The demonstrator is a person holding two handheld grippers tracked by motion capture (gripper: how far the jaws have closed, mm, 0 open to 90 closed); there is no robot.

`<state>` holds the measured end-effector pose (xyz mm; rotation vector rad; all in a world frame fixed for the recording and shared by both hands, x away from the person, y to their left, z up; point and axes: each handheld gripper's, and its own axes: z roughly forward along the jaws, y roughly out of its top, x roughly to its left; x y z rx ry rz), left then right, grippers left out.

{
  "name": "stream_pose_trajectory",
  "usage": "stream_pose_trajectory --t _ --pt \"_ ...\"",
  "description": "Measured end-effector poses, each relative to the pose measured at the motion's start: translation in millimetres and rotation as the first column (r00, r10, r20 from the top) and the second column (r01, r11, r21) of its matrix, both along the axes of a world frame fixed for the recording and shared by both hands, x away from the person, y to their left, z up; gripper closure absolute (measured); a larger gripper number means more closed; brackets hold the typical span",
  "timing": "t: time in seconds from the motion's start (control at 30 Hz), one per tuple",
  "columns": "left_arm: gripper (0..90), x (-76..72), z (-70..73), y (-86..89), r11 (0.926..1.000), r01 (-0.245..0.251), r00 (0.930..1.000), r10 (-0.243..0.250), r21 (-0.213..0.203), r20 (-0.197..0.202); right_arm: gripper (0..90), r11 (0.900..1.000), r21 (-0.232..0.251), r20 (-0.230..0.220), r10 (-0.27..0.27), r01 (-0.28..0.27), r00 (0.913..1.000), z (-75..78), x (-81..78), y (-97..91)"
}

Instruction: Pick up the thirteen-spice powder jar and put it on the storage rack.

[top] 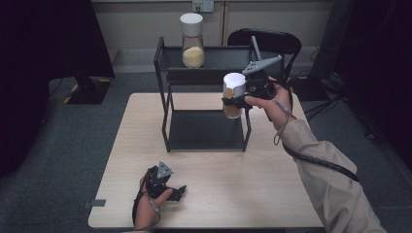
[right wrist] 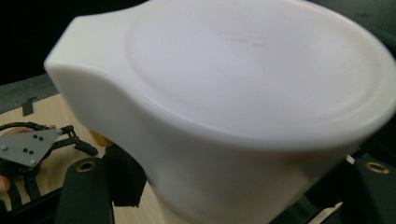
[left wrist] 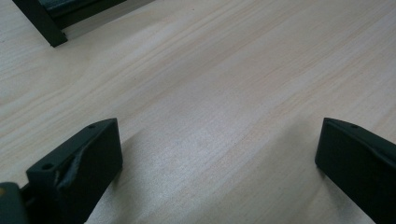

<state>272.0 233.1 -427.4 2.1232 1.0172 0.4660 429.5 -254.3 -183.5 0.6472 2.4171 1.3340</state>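
Pale wooden table (top: 272,194): at left, the left gripper (top: 179,191) rests with jaws wide and empty. Centre, a black shelf (top: 163,87) carries one jar (top: 192,41). At right, the right gripper (top: 232,101) clamps a second jar (top: 233,97) aloft beside the upper tier; it may strike the rail and slip.

The whole wooden table (top: 272,204) and the black two-tier shelf rack (top: 206,92) at its far edge are taken in from above the near edge by the high view, which is aimed forward and down. The bare tabletop (left wrist: 210,93) is seen from very close and low in the left gripper view, with a foot of the rack (left wrist: 44,23) caught at the upper left. The right gripper view is pressed against a jar's white lid (right wrist: 243,93), and the left gripper (right wrist: 28,149) on the table's near part is shared with the high view (top: 180,191).
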Motion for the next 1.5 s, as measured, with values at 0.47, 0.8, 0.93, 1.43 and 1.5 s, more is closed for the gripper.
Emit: stream_pose_trajectory --t 0.47,0.8,0.93,1.43,1.5 --pt "0.0 0.1 0.1 0.1 1.0000 0.001 1.0000 -0.001 0.001 0.001 30.7 0.9994 0.012 0.020 -0.031 0.031 0.9993 33.8 11.0 4.6" --pt "0.0 0.1 0.1 0.1 1.0000 0.001 1.0000 -0.001 0.001 0.001 30.7 0.9983 0.033 0.023 -0.049 0.048 0.9985 50.9 18.0 2.9" --pt "0.0 0.1 0.1 0.1 1.0000 0.001 1.0000 -0.001 0.001 0.000 30.7 0.9973 0.055 0.012 -0.049 0.048 0.9987 57.0 21.1 -0.5" --pt "0.0 0.1 0.0 0.0 1.0000 0.001 1.0000 -0.001 0.001 0.001 30.8 0.9969 0.059 0.018 -0.053 0.052 0.9984 86.7 23.4 12.0" --pt "0.0 0.1 0.0 0.0 1.0000 0.001 1.0000 -0.001 0.001 0.001 30.8 0.9967 0.065 0.016 -0.050 0.049 0.9986 88.0 25.2 13.2"
